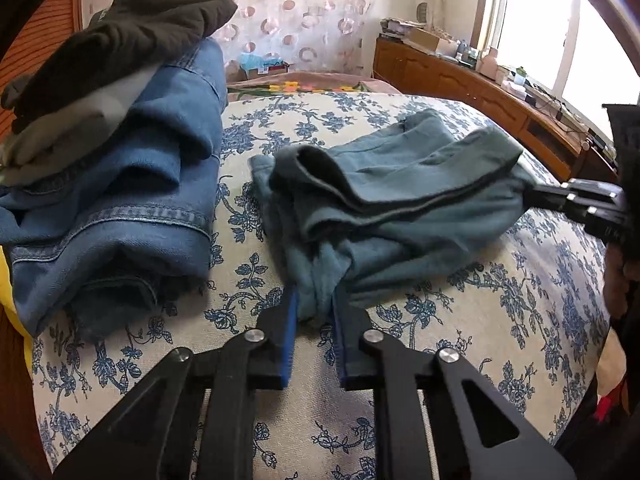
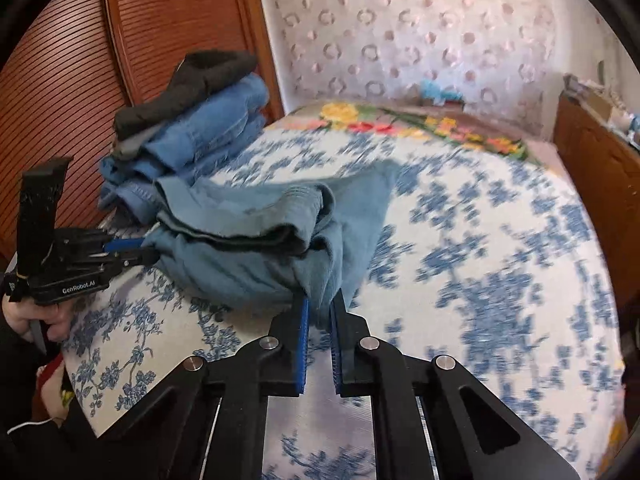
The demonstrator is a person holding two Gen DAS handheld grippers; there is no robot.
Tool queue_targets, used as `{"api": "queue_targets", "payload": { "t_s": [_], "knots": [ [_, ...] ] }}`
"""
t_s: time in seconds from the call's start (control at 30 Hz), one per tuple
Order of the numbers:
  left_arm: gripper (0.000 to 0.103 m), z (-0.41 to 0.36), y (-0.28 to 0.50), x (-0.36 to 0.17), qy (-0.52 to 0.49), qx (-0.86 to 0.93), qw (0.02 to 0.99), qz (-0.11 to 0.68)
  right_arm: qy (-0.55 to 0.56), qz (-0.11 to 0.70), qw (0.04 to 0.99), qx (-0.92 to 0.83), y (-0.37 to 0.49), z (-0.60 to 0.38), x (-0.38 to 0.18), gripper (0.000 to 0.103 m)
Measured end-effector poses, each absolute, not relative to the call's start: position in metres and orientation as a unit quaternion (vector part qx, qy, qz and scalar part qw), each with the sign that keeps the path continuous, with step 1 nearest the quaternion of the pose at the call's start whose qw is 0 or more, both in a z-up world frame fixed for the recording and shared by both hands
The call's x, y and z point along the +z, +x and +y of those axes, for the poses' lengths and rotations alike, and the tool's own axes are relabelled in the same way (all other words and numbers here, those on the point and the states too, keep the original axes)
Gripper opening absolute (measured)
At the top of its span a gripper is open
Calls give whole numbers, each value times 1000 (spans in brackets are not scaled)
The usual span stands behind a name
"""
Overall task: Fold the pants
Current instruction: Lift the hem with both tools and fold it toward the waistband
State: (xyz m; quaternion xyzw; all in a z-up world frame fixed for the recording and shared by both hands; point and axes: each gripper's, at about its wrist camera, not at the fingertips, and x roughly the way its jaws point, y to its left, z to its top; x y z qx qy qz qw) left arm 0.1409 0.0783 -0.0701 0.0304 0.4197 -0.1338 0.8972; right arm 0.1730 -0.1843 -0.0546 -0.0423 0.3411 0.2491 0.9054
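Note:
Teal pants lie bunched and partly folded on the floral bedsheet. In the left wrist view my left gripper is shut on the near edge of the pants, with cloth pinched between its blue pads. My right gripper comes in from the right and clamps the pants' right end. In the right wrist view the right gripper is shut on a fold of the pants. There the left gripper, held by a hand, bites the left end.
A stack of folded jeans topped by grey and dark garments sits left of the pants. The floral bedsheet spreads to the right. A wooden cabinet runs along the bed's far side, and a slatted wooden door stands behind the stack.

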Motion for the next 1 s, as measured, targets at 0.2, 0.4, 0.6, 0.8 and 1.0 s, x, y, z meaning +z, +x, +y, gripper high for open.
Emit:
{"api": "queue_targets", "payload": {
  "t_s": [0.2, 0.4, 0.6, 0.8, 1.0],
  "knots": [
    [10, 75, 137, -69, 37, -134, 900, 414, -46, 353, 902, 243, 166, -190, -67, 8],
    [9, 68, 109, -55, 31, -159, 904, 395, -43, 348, 903, 247, 149, -199, -60, 9],
    [9, 57, 72, -53, 28, -182, 903, 388, -41, 353, 900, 254, 117, -219, -59, 9],
    [9, 59, 49, -48, 15, -185, 905, 383, -43, 345, 899, 268, 81, -226, -52, 9],
    [10, 56, 47, -57, 16, -177, 901, 395, -44, 358, 896, 260, 71, -224, -67, 9]
  ]
}}
